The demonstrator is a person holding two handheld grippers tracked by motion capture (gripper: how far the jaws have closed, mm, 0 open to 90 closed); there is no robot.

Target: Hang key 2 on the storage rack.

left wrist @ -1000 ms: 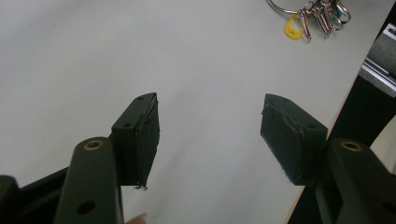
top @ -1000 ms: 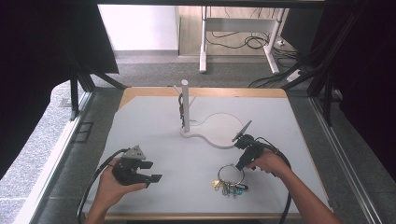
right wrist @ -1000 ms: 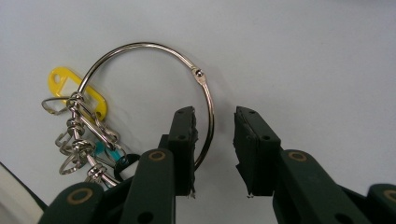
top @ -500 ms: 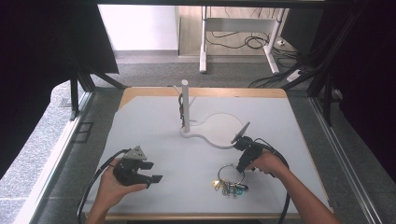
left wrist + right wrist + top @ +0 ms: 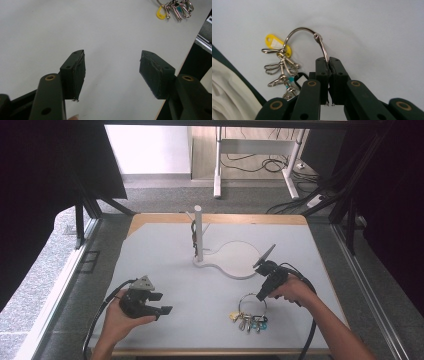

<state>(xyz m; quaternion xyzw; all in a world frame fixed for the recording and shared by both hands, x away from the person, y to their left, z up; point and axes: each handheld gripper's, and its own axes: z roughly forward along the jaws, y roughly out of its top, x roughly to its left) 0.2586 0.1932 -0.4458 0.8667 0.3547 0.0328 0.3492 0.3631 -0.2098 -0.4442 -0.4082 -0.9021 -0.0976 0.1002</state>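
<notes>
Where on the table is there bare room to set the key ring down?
Free: the left half between the post stand and the left tool, and the far right corner. Crowded: near right, around the key ring in the right tool.

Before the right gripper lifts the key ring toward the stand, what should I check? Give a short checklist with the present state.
1. Right gripper shut on the key ring: ok.
2. Grip deep enough on the thin wire: cannot tell.
3. Clips and yellow tag hang on the ring: ok.
4. Left gripper open, apart from the keys: ok.
5. Way to the stand free of objects: ok.
</notes>
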